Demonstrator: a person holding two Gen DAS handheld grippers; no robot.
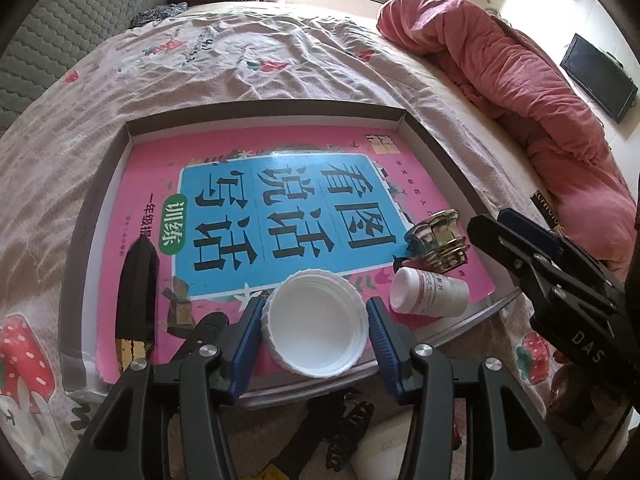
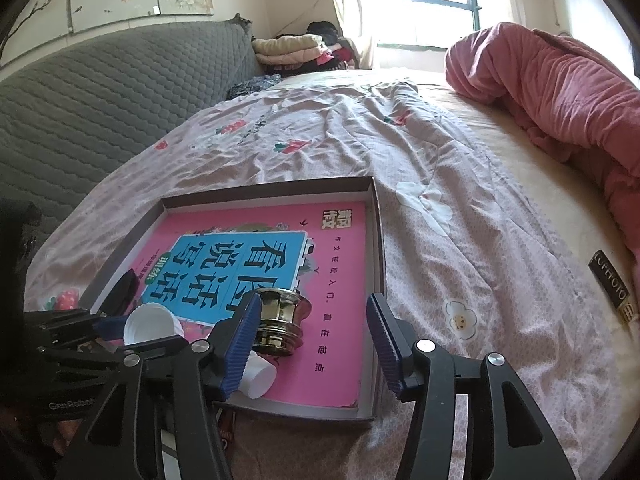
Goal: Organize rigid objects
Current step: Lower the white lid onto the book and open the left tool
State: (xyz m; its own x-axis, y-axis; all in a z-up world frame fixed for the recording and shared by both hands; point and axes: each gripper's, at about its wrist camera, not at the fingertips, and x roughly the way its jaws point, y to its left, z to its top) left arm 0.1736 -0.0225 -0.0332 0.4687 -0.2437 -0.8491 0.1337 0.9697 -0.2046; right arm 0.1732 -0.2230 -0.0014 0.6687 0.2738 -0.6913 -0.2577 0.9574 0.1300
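White ribbed plastic lid (image 1: 314,324), open side up, sits between the blue pads of the left tool (image 1: 314,330), which closes on its rim, apparently to set it into the shallow grey cardboard tray (image 1: 436,160). Lining the tray is a pink-and-blue book (image 1: 256,208); on it lie a small white pill bottle (image 1: 428,292) on its side, a gilt glass knob (image 1: 440,240) and a black-and-gold bar (image 1: 134,300) near the left wall. Right tool (image 2: 312,340) hangs wide open and empty beside the knob. Everything rests on a bed with a pink floral sheet (image 2: 340,132), a red quilt (image 2: 560,92) and a window behind.
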